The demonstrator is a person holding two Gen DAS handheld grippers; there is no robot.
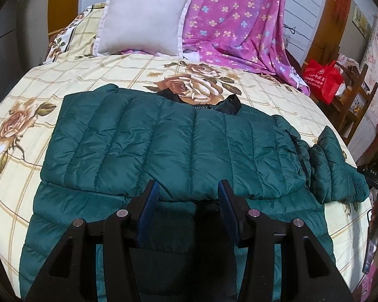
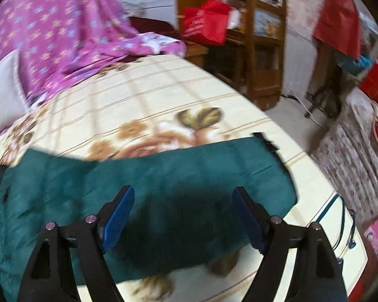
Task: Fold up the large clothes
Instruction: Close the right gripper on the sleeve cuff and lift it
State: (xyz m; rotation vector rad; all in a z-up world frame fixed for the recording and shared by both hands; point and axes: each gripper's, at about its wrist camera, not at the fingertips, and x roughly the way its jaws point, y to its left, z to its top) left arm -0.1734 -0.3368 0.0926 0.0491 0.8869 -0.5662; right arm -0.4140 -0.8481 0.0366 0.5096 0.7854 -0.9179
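Green puffer jacket (image 1: 179,143) is soft, slippery; grab hem at 6 o'clock. Left gripper (image 1: 189,188), right gripper (image 2: 182,195) both apart, prob. empty.

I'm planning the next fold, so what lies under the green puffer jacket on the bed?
The green puffer jacket lies on the cream rose-print bedspread, which shows on every side. Its own lower layer sticks out beneath the folded top part. Whatever sits under its middle is covered.

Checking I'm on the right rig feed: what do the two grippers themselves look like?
Both match: the left gripper and right gripper each have matte black angular linkage arms with triangular cutouts, round silver pivot pins, and blue ribbed pads on the inner faces of their fingers. No cables or markings on either are legible.
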